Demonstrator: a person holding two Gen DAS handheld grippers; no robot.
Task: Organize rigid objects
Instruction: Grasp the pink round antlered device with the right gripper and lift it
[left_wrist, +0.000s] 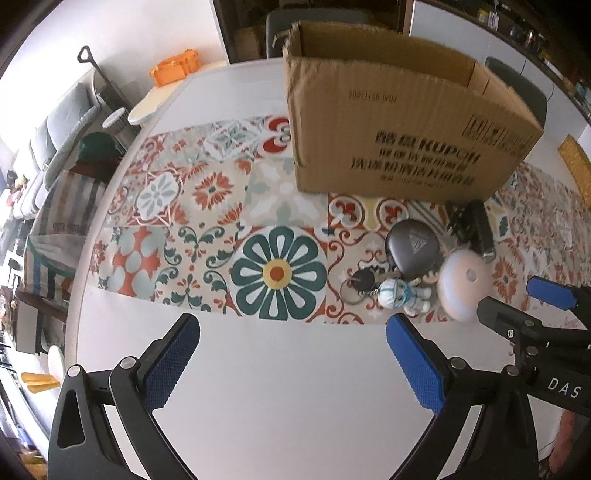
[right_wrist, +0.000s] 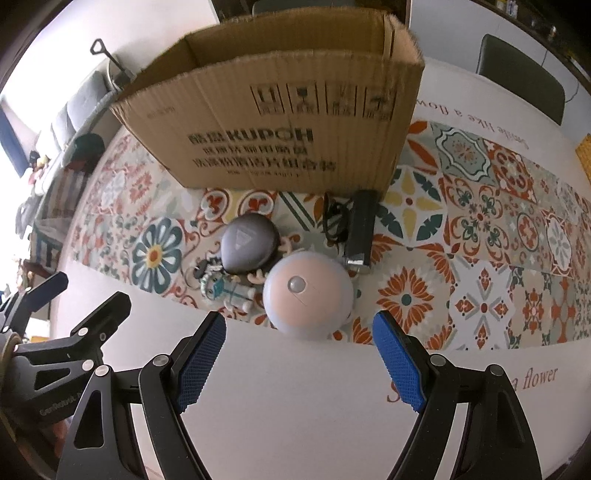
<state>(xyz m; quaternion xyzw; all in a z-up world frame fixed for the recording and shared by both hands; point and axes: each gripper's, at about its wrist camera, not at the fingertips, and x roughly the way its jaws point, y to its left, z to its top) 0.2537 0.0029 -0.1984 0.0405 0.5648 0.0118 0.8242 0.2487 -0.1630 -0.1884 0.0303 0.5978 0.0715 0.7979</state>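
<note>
Right claw (right_wrist: 299, 354) released, jaws wide, nothing between pads, above white counter (right_wrist: 295, 406) edge just short of round pinkish puck (right_wrist: 306, 295). Left claw (left_wrist: 291, 354) likewise released, empty, over bare counter. Beyond puck, clustered on patterned runner (right_wrist: 480, 229): one dark rounded case (right_wrist: 249, 242), one figurine keychain (right_wrist: 225, 288), one black rectangular gadget (right_wrist: 362, 229) with cord. Behind cluster: one open cardboard box (right_wrist: 280, 122); interior not visible.

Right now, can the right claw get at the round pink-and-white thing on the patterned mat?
Probably yes. The right claw is open and empty, and the round thing lies straight ahead of it with nothing between. The toy keychain and the dark case crowd its left side.
</note>
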